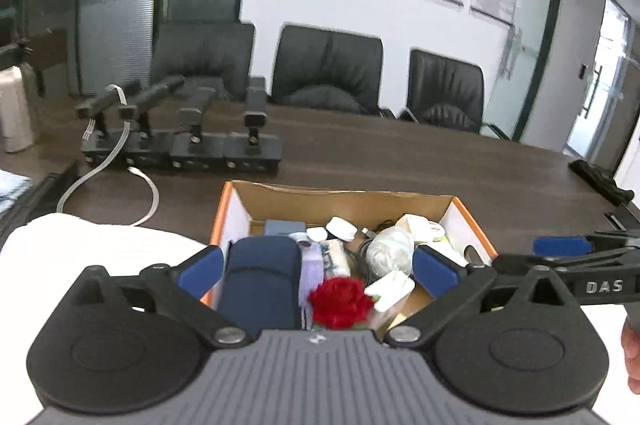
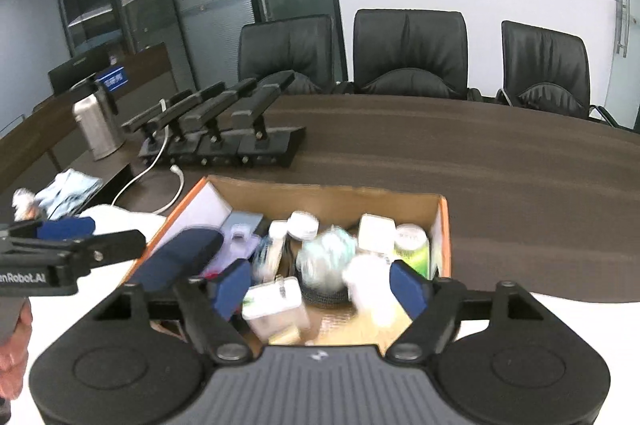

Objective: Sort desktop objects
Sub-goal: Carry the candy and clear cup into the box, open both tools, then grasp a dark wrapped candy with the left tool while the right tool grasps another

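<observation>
left claw (image 1: 318, 267): wide open, empty, tilted over box (image 1: 360, 193) | right claw (image 2: 322, 283): open, empty, alongside

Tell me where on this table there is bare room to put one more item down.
The brown table is bare between the box and the chairs, and to the box's right. The white cloth left of the box is also free. The box itself is crowded, and the black stands with a cable fill the far left.
</observation>
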Demonstrator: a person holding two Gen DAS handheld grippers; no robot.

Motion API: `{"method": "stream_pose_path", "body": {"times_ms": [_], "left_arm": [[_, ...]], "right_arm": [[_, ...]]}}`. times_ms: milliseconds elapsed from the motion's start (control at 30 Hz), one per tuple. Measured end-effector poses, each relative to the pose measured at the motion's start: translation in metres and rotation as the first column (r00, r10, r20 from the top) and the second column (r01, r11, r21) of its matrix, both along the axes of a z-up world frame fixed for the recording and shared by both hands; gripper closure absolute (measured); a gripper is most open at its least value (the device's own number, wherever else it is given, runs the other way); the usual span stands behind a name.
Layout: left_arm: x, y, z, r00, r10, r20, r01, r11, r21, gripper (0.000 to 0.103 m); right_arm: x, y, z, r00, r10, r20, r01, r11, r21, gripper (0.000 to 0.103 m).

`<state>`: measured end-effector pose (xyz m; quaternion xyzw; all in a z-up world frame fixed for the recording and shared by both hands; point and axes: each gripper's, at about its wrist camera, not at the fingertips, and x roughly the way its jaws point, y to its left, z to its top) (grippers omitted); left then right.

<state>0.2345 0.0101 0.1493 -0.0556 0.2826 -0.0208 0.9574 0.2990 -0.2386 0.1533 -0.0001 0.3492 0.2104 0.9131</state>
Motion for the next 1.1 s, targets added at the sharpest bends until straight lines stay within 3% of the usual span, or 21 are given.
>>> {"method": "stream_pose_path", "body": {"times_ms": [300,400,667,867,1000,1100], "left_arm": [[-0.085,-0.019,-0.042,0.999,0.031,0.006,-0.031,0.999,0.020,0.000],[-0.113,-0.020,-0.057,0.999,0.038,-0.006,-0.038,0.999,-0.011,0.000],[-0.179,-0.033,-0.084,1.000,0.005,-0.006,-0.005,1.000,-0.007,0.000],[-0.219,-0.040,-0.096,1.000,-0.001,0.015,0.001,1.000,0.013,0.000],[-0.245,-0.043,-0.110,1.000,0.002,0.019,-0.002,1.000,-0.004,0.000],[-0.251,-0.047,-0.112,0.999,-0.047,0.000,0.047,0.998,-0.030,0.000]], "right_arm": [[-0.081,-0.036,-0.043,0.999,0.015,-0.045,-0.014,0.999,0.033,0.021],[-0.108,-0.046,-0.058,0.998,0.025,-0.063,-0.022,0.999,0.043,0.020],[-0.178,-0.066,-0.101,0.997,0.027,-0.073,-0.026,0.999,0.018,0.018],[-0.219,-0.068,-0.113,1.000,0.020,-0.015,-0.021,0.999,-0.032,0.017],[-0.244,-0.076,-0.114,0.999,0.036,0.011,-0.036,0.999,-0.005,0.017],[-0.250,-0.084,-0.113,1.000,0.024,0.014,-0.024,1.000,0.008,0.017]]}}
